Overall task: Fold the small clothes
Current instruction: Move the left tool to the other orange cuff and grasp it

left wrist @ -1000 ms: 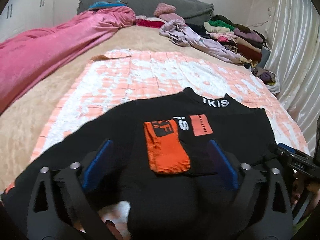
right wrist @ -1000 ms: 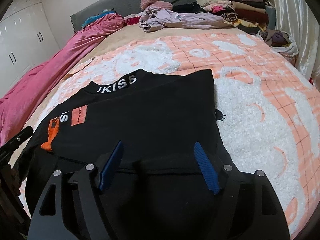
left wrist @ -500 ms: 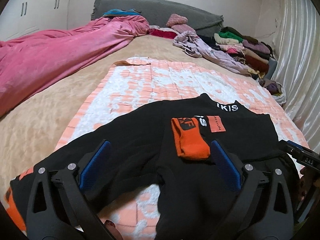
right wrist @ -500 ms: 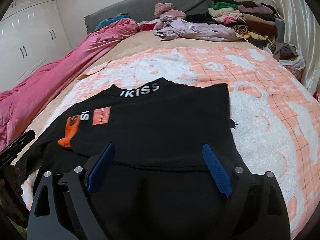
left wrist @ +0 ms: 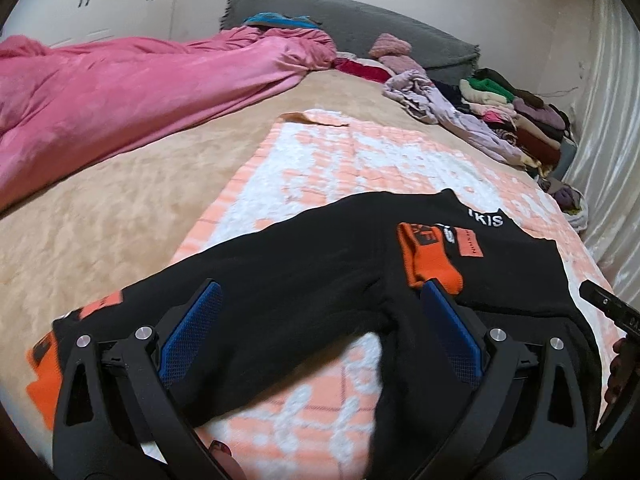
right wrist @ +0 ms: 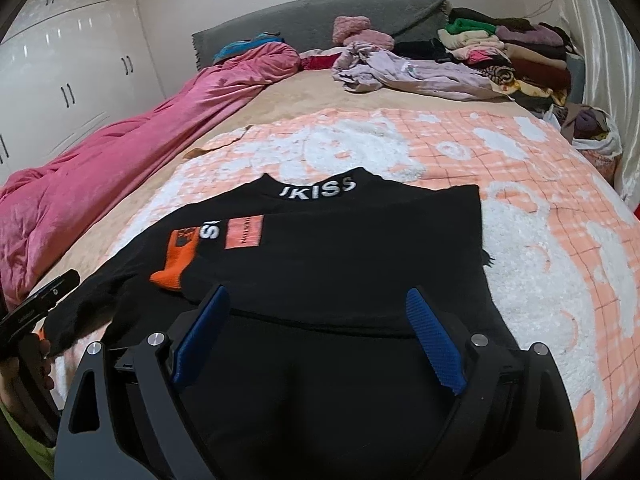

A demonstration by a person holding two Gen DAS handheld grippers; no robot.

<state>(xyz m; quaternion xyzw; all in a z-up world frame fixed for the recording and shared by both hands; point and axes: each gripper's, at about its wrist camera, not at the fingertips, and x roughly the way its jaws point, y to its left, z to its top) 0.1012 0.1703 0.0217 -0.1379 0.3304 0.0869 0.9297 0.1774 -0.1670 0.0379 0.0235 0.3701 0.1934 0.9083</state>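
A black sweater (left wrist: 320, 280) with white "KISS" collar lettering lies on the peach-and-white blanket (left wrist: 360, 160). Its right sleeve is folded across the chest, orange cuff (left wrist: 430, 256) up. The left sleeve stretches out to the left, its orange cuff (left wrist: 44, 372) at the blanket's edge. My left gripper (left wrist: 320, 300) is open and empty just above the left sleeve. My right gripper (right wrist: 318, 306) is open and empty over the sweater's lower body (right wrist: 340, 280). The folded orange cuff (right wrist: 176, 264) also shows in the right wrist view.
A pink duvet (left wrist: 120, 92) lies along the bed's left side. A lilac garment (right wrist: 408, 72) and a stack of folded clothes (right wrist: 516, 52) sit by the grey headboard (right wrist: 320, 20). A curtain (left wrist: 612, 120) hangs on the right.
My left gripper has moved left, away from the folded cuff, bringing the outstretched left sleeve into view. My right gripper has drawn back slightly. Both stayed open.
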